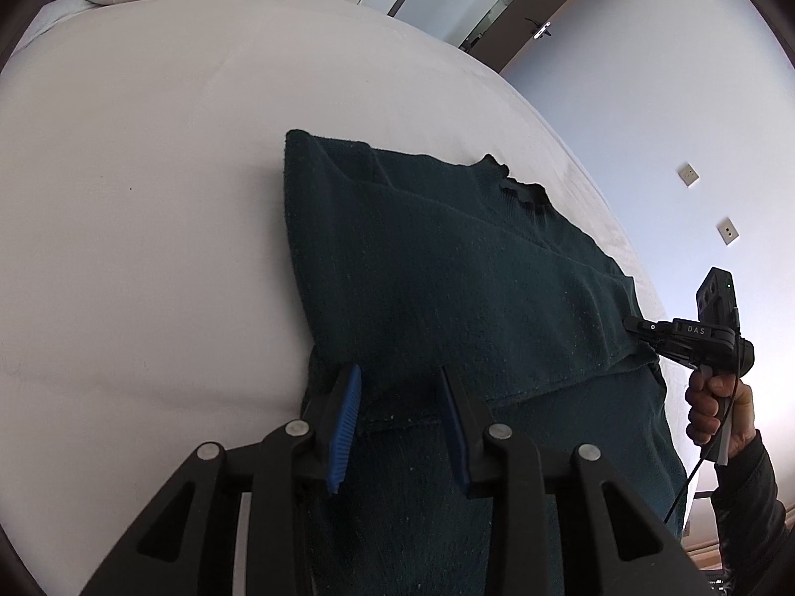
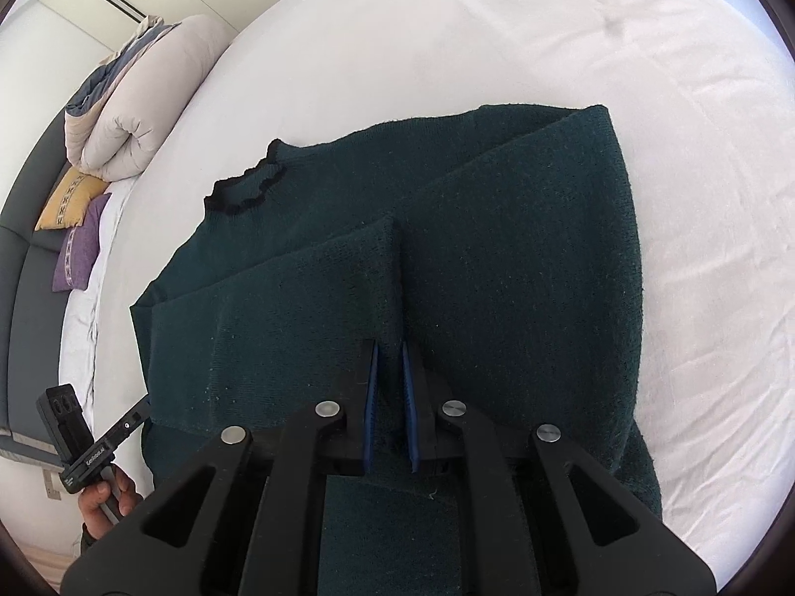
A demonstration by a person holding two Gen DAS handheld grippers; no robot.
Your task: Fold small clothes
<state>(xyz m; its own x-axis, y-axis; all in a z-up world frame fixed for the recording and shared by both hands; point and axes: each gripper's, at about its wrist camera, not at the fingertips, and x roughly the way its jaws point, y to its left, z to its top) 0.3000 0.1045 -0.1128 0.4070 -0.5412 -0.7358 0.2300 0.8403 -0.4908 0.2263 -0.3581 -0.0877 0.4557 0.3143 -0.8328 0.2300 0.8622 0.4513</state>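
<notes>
Sweater (image 2: 497,228) edge pinched between right fingers (image 2: 410,417).

The sweater's (image 1: 447,298) lower part is cut off by the bottom edge.

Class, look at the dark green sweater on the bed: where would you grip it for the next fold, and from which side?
Grip the sweater at its near hem corners, coming in low from the bed's near edge. The collar lies far away, and both sleeves look folded in already, so the hem is the free edge.
</notes>
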